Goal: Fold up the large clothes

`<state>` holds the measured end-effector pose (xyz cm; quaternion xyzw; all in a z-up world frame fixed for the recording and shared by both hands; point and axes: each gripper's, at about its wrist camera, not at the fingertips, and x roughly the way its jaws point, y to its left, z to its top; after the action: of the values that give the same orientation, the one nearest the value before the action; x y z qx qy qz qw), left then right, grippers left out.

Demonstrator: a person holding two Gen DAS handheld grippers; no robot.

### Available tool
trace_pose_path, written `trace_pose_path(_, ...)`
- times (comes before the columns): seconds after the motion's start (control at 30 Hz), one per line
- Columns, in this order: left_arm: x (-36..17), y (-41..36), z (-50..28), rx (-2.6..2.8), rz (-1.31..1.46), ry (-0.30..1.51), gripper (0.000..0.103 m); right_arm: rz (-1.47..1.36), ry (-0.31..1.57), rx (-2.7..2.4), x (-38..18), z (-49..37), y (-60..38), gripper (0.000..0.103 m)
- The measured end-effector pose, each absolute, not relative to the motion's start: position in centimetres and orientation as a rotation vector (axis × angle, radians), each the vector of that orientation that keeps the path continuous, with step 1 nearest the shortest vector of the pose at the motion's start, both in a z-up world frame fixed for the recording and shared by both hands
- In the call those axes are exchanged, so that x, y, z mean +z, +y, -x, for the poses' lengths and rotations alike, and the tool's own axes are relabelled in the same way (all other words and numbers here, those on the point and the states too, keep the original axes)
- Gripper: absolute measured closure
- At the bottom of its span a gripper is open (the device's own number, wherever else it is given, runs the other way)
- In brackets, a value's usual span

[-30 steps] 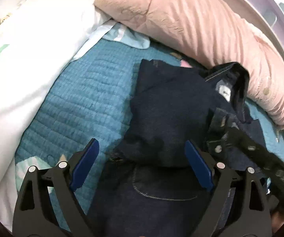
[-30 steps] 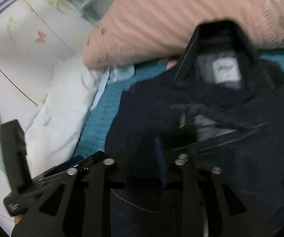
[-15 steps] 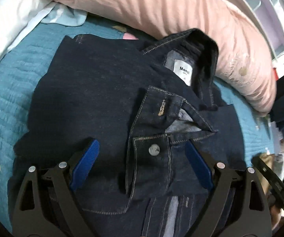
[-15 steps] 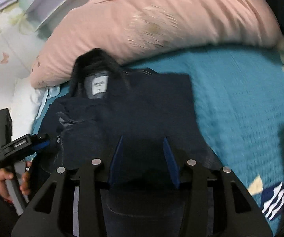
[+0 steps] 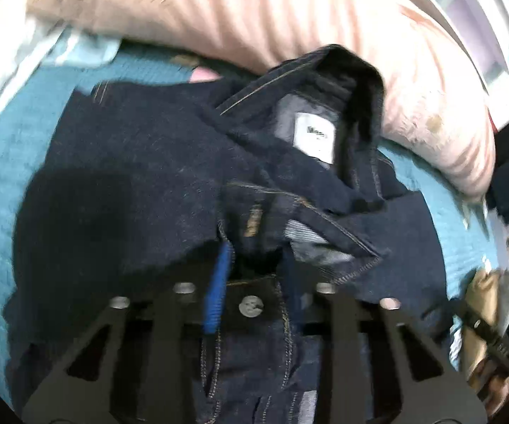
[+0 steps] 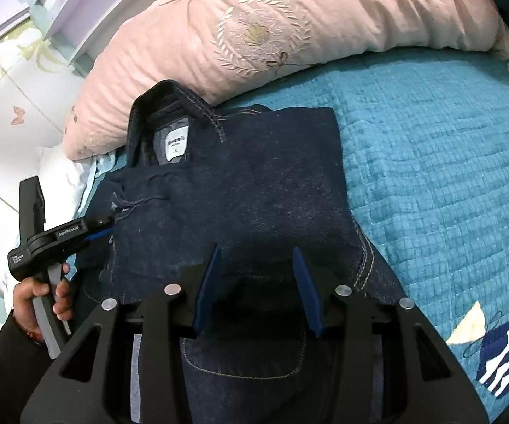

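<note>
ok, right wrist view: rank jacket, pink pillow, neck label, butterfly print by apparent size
1. jacket and pink pillow: look alike in area, and the jacket is nearer, so unranked
2. butterfly print
3. neck label

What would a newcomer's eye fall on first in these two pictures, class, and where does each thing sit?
First comes the dark denim jacket lying partly folded on the teal quilt, its white neck label at the collar end. Behind it a big pink pillow with a stitched wreath lies along the far edge. The left gripper is closed on the jacket's front edge, while the right gripper stands open above the cloth.
</note>
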<state>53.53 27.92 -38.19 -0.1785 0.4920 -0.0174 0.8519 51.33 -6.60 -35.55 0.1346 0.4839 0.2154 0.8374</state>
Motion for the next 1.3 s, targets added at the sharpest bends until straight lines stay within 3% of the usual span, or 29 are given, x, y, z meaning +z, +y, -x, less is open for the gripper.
trace_pose_path(0.1,-37.4,27.4,-53.1,-0.061,0.320,1.009,0.087,-0.282,1.025,0.457,-35.7,-51.6,-6.3,0.062)
trace_pose_path(0.4,-30.3,27.6,-52.5,-0.064,0.223,0.759,0.087,-0.285,0.987,0.480,-35.6,-52.5,-5.6,0.062)
trace_pose_path(0.53,-33.7,28.5,-55.0,-0.008,0.180,0.935,0.086,-0.283,1.029,0.480,-37.4,-53.9,-5.1,0.062)
trace_pose_path(0.67,-38.2,29.6,-56.0,0.032,0.198,1.062,0.073,-0.350,1.112,0.470,-40.2,-55.3,-5.6,0.065)
trace_pose_path(0.8,-38.3,30.6,-56.5,0.007,0.261,1.085,0.069,-0.314,1.134,0.476,-39.9,-55.5,-5.3,0.065)
trace_pose_path(0.87,-36.8,31.9,-56.1,-0.014,0.319,1.047,0.044,-0.306,1.143,0.486,-39.2,-55.5,-5.2,0.064)
trace_pose_path(0.93,-35.1,33.9,-55.5,0.010,0.341,0.984,0.037,-0.316,1.129,0.495,-38.4,-55.6,-5.6,0.063)
trace_pose_path(1.13,-34.4,39.6,-57.5,0.141,0.342,1.004,0.036,-0.282,1.076,0.447,-36.8,-57.3,-7.3,0.062)
trace_pose_path(1.3,-37.2,43.6,-60.5,0.170,0.417,1.093,0.036,-0.329,1.093,0.413,-36.9,-60.0,-8.7,0.059)
